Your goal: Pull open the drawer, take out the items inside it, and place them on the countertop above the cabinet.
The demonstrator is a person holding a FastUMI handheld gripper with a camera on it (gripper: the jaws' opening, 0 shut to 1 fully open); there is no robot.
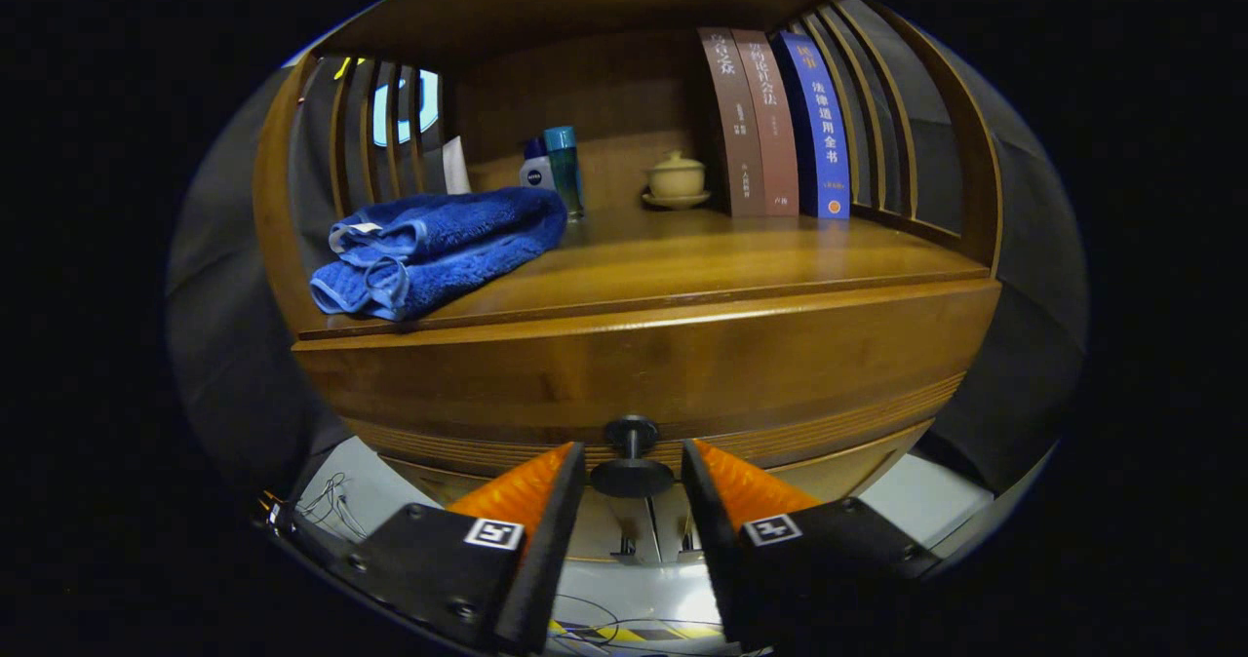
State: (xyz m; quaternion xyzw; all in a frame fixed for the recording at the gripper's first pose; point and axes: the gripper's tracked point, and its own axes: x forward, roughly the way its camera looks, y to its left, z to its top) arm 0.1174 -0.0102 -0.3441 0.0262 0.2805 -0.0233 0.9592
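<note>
- drawer [643, 384]: wide wooden front, long axis running side to side under the countertop [702, 257], face toward the camera; looks closed or nearly so, can't tell exactly
- drawer knob [632, 462]: one, dark, round, on a short stem sticking straight out from the lower middle of the front
- gripper [632, 477]: fingers parted, knob sits between the tips with a small gap on each side; not gripping anything
- drawer contents: hidden behind the front
- countertop, left edge: one blue towel [439, 248], folded, long axis running from the front left corner toward the back
- back of countertop behind the towel: two bottles [556, 170] upright, close together; white card just left of them
- back middle: one small lidded cup [676, 181] on a saucer
- back right: three books [775, 121] upright, spines out, touching
- cabinet is brown wood with slatted side panels; pale floor with loose cables [331, 501] below
</note>
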